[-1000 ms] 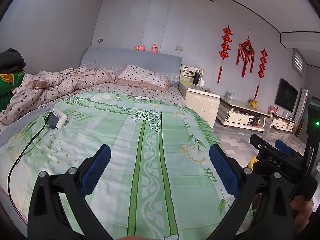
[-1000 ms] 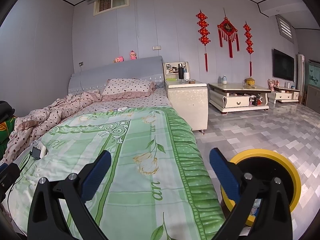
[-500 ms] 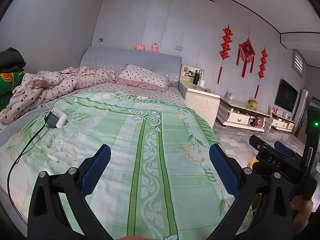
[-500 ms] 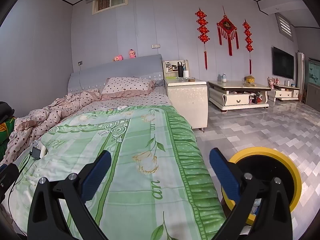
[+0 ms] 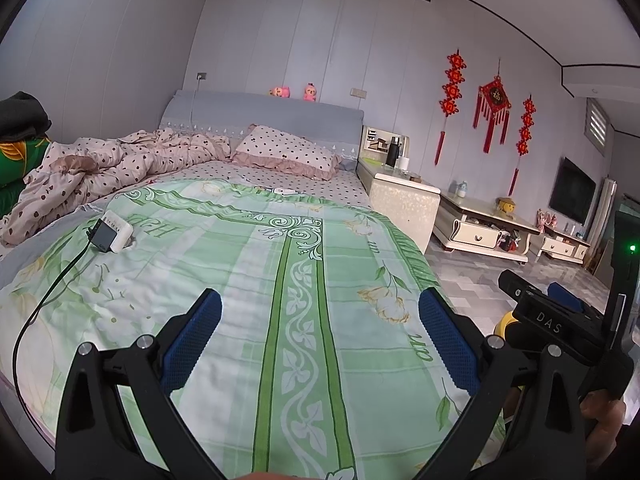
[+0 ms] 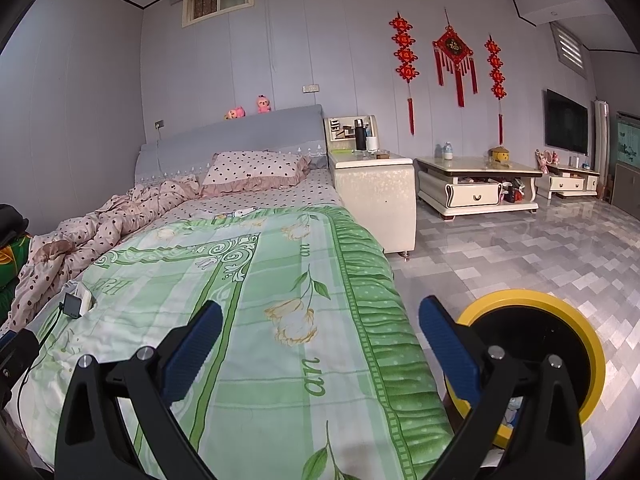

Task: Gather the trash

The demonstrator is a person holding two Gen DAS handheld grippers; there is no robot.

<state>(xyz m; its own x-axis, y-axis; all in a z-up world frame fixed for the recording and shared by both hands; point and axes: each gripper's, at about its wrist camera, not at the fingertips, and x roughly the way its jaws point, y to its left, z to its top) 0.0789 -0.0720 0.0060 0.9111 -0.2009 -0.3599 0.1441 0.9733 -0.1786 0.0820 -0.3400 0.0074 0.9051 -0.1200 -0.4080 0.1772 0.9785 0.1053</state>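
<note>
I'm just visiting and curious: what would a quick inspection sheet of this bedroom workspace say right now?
Surface: green floral bedspread on the bed, mostly bare.
Job's things: yellow-rimmed bin on the floor beside the bed; small white scraps near the pillow, too small to identify.
Clutter: white charger block on the bedspread; rumpled dotted quilt.
Grippers: left hand-held gripper open, empty; right hand-held gripper open, empty.
Cables: black cable runs from the charger off the bed edge.
Surroundings: nightstand, coffee table, wall television, red knot hangings.
</note>
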